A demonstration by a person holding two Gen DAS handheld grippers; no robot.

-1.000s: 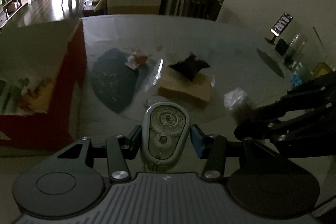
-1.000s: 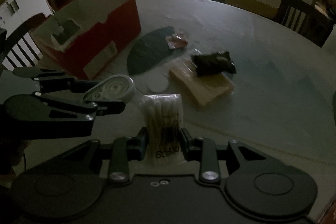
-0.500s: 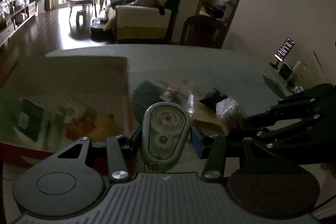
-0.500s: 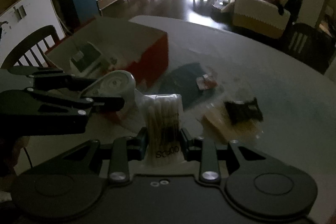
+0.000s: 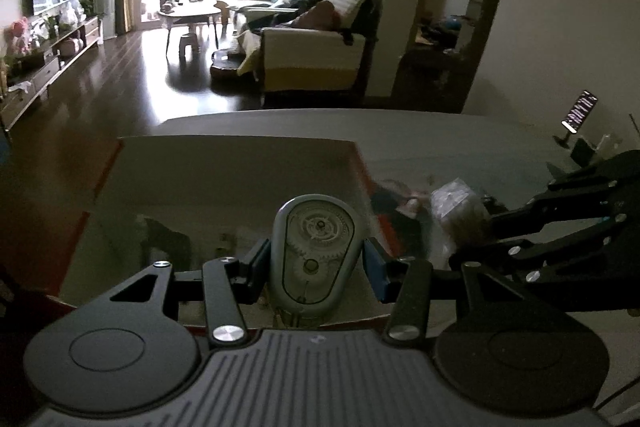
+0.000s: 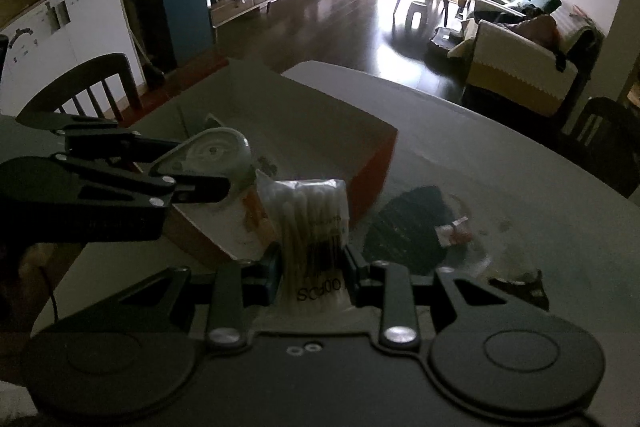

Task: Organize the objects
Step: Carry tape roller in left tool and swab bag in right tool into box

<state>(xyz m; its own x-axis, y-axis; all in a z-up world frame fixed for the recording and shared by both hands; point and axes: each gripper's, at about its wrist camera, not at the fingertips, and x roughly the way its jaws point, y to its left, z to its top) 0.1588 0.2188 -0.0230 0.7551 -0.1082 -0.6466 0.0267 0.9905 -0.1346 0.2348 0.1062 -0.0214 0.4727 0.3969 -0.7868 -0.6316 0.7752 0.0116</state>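
A bag of cotton swabs is clamped by the right gripper beside the red box.

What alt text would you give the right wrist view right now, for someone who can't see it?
The right claw grips a clear packet of cotton swabs upright, near the open red box on the table. To its left, the left claw holds a grey correction tape dispenser over the box.

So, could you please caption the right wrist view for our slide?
Right hand-held gripper holding a cotton swab pack beside the red box.
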